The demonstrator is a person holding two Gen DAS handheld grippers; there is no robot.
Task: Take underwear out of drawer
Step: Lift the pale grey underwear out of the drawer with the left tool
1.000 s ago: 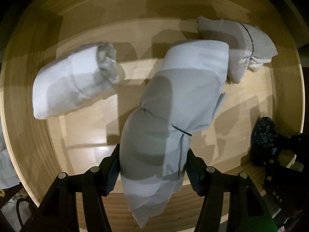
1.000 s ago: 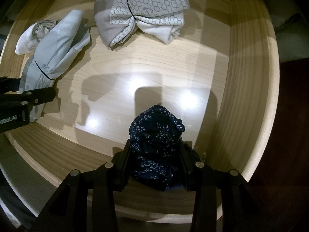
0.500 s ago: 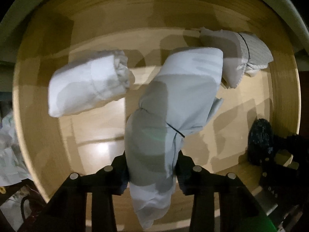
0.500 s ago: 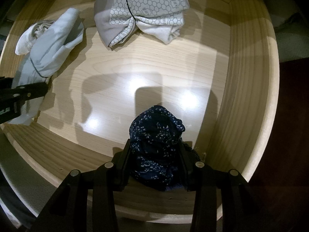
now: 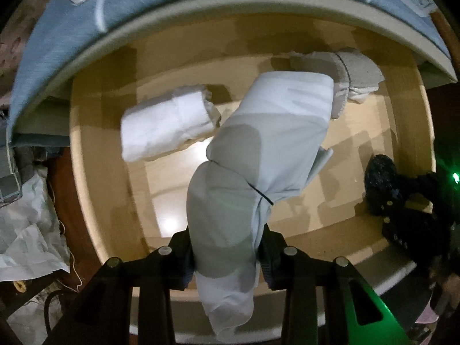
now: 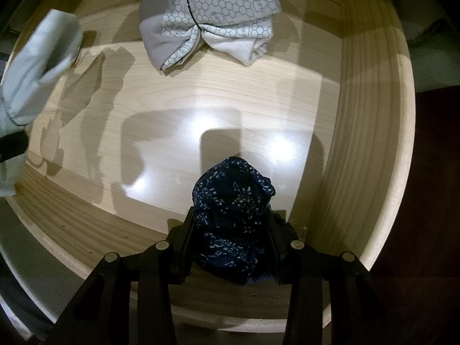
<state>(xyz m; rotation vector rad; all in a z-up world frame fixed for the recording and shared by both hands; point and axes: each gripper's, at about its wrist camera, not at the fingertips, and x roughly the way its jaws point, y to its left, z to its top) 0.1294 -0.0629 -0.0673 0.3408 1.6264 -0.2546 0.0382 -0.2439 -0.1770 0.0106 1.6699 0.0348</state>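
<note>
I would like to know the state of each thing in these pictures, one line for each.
Drawer: pulled open.
Left gripper: jaws just closing, shut on the pale grey roll.
Pale grey roll: gripped, hanging above the drawer floor.
Right gripper: shut on the dark patterned bundle.
Dark patterned bundle: gripped, inside the drawer.
White roll: rolled, lying in the drawer.
Honeycomb-print pair: folded, lying in the drawer.

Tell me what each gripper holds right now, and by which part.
Left gripper: pale grey roll, near its lower end, jaws just closed. Right gripper: dark patterned bundle, across its middle.
</note>
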